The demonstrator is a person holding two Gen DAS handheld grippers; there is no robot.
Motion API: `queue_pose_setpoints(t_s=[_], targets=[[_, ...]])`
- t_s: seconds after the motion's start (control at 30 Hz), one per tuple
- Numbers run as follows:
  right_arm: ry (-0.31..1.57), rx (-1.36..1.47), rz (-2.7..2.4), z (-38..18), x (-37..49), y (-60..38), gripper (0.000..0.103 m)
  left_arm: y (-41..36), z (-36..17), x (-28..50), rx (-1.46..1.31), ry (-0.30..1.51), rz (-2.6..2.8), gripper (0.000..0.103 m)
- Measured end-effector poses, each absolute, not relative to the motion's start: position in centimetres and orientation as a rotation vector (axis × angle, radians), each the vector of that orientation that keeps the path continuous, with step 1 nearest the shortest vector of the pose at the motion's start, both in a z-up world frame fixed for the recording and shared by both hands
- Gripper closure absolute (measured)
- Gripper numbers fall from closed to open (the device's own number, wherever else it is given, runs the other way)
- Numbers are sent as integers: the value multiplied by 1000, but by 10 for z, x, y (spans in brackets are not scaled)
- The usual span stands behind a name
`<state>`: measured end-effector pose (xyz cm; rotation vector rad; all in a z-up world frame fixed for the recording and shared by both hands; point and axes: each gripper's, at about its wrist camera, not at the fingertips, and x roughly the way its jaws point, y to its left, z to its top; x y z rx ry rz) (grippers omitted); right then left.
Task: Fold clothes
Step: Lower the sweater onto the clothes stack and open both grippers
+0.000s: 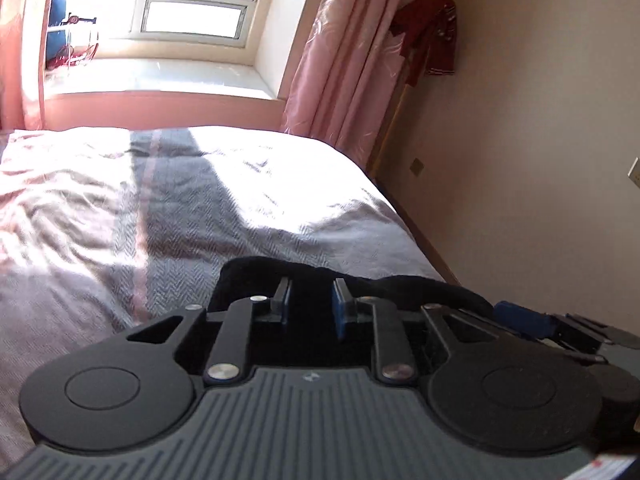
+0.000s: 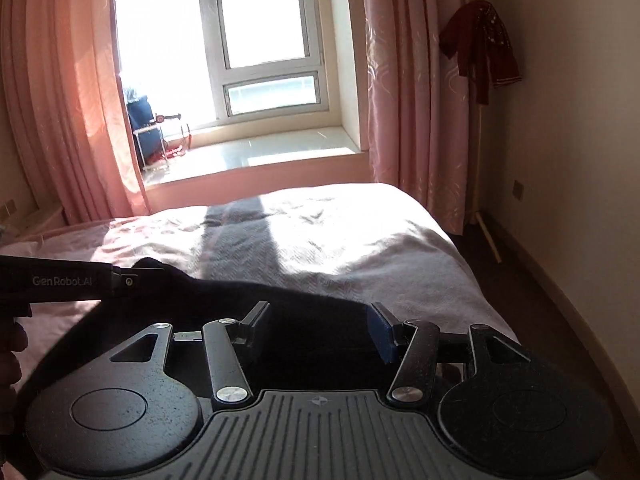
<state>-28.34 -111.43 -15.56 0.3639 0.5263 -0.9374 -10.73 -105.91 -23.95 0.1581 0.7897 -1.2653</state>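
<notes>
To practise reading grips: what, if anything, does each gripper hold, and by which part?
The left gripper seems to pinch the black garment at its edge; the right gripper has open jaws, gripping nothing.

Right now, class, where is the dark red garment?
In both wrist views the dark red garment hangs top right on a wooden stand, beside the pink curtain.

A garment [image 2: 256, 300] lies on the bed [image 2: 340, 240] at its near edge, under both grippers, the left gripper [image 2: 148, 270] to the left of the right gripper [image 2: 320, 332]. Beyond the bed's far edge is the window sill [image 2: 260, 156], with curtains [image 2: 408, 100] at either side. A clothes stand [image 2: 480, 52] stands off the bed's far right corner, by the wall.
</notes>
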Motion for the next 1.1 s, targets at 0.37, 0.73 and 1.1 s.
queue_pose_setpoints(t_s=[0.37,0.73,1.1], targets=[[541,388,-911,-155,-286,-1114,52,-1042,-257,-89,85,825,-1287,83],[506,399,-897,-123,-346,-1011,52,-945,-209,-136,188,806,-1236,74],[528,455,-905,-76,-363,-967,51,-897,-169,-181,360,816,-1123,49]])
